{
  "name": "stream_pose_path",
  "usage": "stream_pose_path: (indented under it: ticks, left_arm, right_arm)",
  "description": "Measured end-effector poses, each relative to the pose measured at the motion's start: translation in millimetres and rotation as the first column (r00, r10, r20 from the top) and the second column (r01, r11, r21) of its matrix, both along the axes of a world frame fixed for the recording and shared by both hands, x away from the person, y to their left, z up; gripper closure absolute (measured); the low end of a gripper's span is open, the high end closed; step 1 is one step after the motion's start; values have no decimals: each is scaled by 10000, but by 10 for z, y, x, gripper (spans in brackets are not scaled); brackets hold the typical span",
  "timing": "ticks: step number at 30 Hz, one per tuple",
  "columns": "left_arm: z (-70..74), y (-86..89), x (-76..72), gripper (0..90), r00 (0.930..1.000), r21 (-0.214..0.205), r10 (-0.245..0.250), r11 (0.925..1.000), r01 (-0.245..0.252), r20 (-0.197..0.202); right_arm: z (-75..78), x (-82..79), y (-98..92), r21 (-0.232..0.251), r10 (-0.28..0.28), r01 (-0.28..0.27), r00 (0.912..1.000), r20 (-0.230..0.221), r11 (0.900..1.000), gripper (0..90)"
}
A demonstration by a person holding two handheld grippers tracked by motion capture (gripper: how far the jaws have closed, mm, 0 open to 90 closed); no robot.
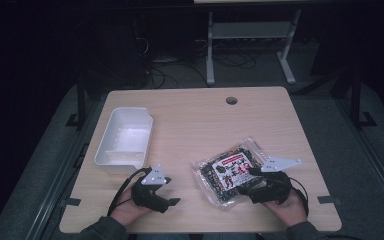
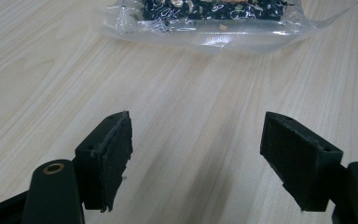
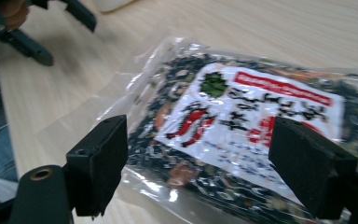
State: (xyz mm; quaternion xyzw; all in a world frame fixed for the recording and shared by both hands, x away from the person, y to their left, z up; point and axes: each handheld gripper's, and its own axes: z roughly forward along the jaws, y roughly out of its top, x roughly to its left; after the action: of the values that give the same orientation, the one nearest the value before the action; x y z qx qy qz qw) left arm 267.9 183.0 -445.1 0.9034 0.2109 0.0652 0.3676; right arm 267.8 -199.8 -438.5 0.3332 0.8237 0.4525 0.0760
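A clear packet (image 1: 228, 172) of dark dried food with a white and red label lies flat on the wooden table (image 1: 200, 120), right of centre near the front. My right gripper (image 1: 243, 189) is at the packet's near right corner, pointing left over it. In the right gripper view the packet (image 3: 242, 121) lies just beyond and below the right gripper (image 3: 198, 158), whose jaws stand wide apart without pressing on it. My left gripper (image 1: 172, 193) rests low at the front left, pointing right towards the packet (image 2: 205, 18). The left gripper (image 2: 196, 154) is open, with bare table between its jaws.
A white plastic tub (image 1: 125, 136) stands empty at the table's left side, behind the left hand. A round cable hole (image 1: 231, 100) sits near the far edge. The other gripper (image 3: 37, 28) appears at the top left of the right gripper view.
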Motion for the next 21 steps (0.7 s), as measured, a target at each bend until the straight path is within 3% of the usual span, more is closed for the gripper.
stream_pose_path:
  ticks: [5,13,21]
  left_arm:
    - [1,-9,-5,245,10000,-6,-22,10000,22,5]
    - [-5,-18,-4,246,10000,-11,-45,10000,45,-12]
    - [-6,-19,0,247,10000,-19,-39,10000,39,-30]
  right_arm:
    - [75,77,-158,13,-719,719,9974,27,9974,186]
    - [129,177,-469,318,-1852,1858,9825,-198,9821,181]
    - [133,206,-887,854,-3212,3251,9453,-561,9418,201]
